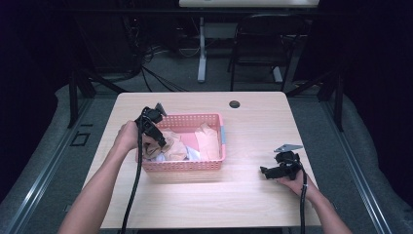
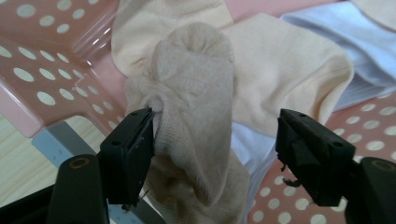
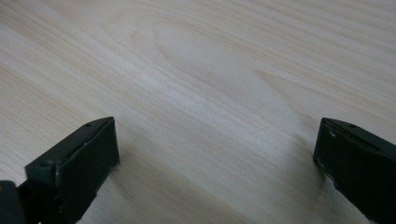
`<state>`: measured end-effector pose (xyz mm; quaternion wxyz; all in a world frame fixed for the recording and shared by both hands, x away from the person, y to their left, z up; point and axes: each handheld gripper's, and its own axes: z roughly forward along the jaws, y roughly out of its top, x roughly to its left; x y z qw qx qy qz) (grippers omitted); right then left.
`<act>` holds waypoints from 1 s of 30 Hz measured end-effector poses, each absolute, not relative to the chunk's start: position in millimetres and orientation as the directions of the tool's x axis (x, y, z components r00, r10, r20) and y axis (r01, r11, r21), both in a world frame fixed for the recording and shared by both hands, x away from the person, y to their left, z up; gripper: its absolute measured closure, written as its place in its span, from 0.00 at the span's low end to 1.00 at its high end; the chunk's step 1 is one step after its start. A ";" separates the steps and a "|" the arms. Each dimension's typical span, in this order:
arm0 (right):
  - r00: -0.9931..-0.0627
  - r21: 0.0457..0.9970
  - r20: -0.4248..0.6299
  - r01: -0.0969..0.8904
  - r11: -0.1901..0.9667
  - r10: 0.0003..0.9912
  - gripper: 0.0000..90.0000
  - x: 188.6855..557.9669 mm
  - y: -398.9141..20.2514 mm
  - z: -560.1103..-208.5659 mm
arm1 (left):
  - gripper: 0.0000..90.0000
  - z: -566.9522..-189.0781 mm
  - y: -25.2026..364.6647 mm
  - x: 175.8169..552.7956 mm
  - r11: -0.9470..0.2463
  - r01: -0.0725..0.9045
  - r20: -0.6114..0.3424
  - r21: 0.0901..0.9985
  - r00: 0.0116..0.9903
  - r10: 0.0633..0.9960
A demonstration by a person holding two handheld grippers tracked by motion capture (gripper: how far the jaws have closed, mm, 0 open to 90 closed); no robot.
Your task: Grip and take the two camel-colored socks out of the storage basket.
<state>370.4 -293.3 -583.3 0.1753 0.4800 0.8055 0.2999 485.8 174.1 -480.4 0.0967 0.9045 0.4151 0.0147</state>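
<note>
A pink perforated basket (image 1: 187, 165) sits on the wooden table (image 1: 253, 126) and holds several beige socks (image 1: 207, 141) and a pale blue cloth (image 2: 345, 42). My left gripper (image 1: 163, 143) reaches into the basket's left end. In the left gripper view its jaws stand open around a rolled tan sock (image 2: 196, 107); the left jaw touches the sock, the right jaw is apart from it. My right gripper (image 1: 265, 171) rests low over the bare table to the right of the basket, open, with only wood grain (image 3: 210, 93) between its fingers.
A round cable hole (image 1: 234, 104) lies near the table's far edge. Beyond the table stand a black chair (image 1: 265, 44) and a white desk leg (image 1: 201, 48) with cables on the floor. Bare tabletop stretches in front of and right of the basket.
</note>
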 end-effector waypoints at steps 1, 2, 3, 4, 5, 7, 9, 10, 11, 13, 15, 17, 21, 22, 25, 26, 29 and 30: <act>-0.475 0.654 0.006 0.667 0.356 0.880 0.00 370.3 -293.2 -583.5 | 0.36 -483.8 173.8 486.1 -0.642 0.747 -0.043 0.174 0.657 0.753; -0.478 0.651 0.005 0.668 0.360 0.878 0.00 370.4 -293.4 -583.3 | 0.39 -485.5 173.8 486.2 -0.642 0.749 -0.039 0.165 0.655 0.754; -0.477 0.652 0.006 0.668 0.358 0.879 0.00 370.4 -293.3 -583.3 | 0.40 -487.0 174.1 486.6 -0.642 0.750 -0.040 0.159 0.654 0.755; -0.477 0.652 0.006 0.668 0.358 0.879 0.00 370.4 -293.3 -583.3 | 0.43 -487.0 174.1 486.6 -0.642 0.750 -0.040 0.159 0.654 0.755; -0.477 0.652 0.006 0.668 0.358 0.879 0.00 370.4 -293.2 -583.4 | 0.46 -489.2 174.8 487.3 -0.640 0.752 -0.040 0.159 0.652 0.757; -0.476 0.653 0.006 0.668 0.357 0.879 0.00 370.4 -293.2 -583.4 | 0.50 -491.1 174.8 487.5 -0.638 0.754 -0.034 0.156 0.650 0.759; -0.476 0.653 0.006 0.668 0.357 0.879 0.00 370.4 -293.2 -583.4 | 0.54 -491.8 174.9 487.7 -0.639 0.753 -0.031 0.156 0.650 0.759; -0.475 0.654 0.006 0.667 0.356 0.880 0.00 370.3 -293.1 -583.5 | 0.57 -492.5 175.1 487.6 -0.638 0.754 -0.035 0.157 0.649 0.760; -0.474 0.656 0.008 0.667 0.353 0.880 0.00 370.2 -293.0 -583.6 | 0.66 -493.8 175.3 487.6 -0.638 0.755 -0.035 0.153 0.649 0.760; -0.474 0.655 0.008 0.667 0.354 0.880 0.00 370.2 -293.0 -583.5 | 0.74 -493.9 175.3 487.0 -0.635 0.758 -0.043 0.149 0.646 0.762; -0.473 0.655 0.005 0.667 0.354 0.881 0.00 370.2 -293.0 -583.6 | 0.80 -492.4 174.9 486.3 -0.640 0.753 -0.038 0.152 0.651 0.758; -0.473 0.655 0.006 0.667 0.354 0.881 0.00 370.2 -293.0 -583.6 | 0.84 -489.9 174.9 485.7 -0.641 0.752 -0.035 0.155 0.652 0.757; -0.473 0.655 0.005 0.668 0.354 0.881 0.00 370.2 -293.0 -583.5 | 0.86 -485.9 175.1 485.1 -0.649 0.746 -0.020 0.146 0.659 0.752; -0.473 0.655 0.005 0.668 0.354 0.881 0.00 370.2 -293.0 -583.5 | 0.86 -485.9 175.1 485.1 -0.649 0.746 -0.020 0.146 0.659 0.752; -0.475 0.656 0.009 0.667 0.353 0.880 0.00 370.1 -293.1 -583.6 | 0.86 -477.9 175.0 483.9 -0.656 0.737 -0.022 0.162 0.667 0.745; -0.475 0.656 0.009 0.667 0.353 0.880 0.00 370.1 -293.1 -583.6 | 0.86 -477.9 175.0 483.9 -0.656 0.737 -0.022 0.162 0.667 0.745; -0.474 0.656 0.008 0.667 0.354 0.880 0.00 370.2 -293.0 -583.6 | 0.86 -467.5 173.7 482.9 -0.656 0.733 -0.014 0.178 0.669 0.743; -0.476 0.656 0.009 0.667 0.354 0.880 0.00 370.1 -293.1 -583.6 | 0.86 -462.9 172.6 482.2 -0.659 0.728 -0.013 0.187 0.673 0.740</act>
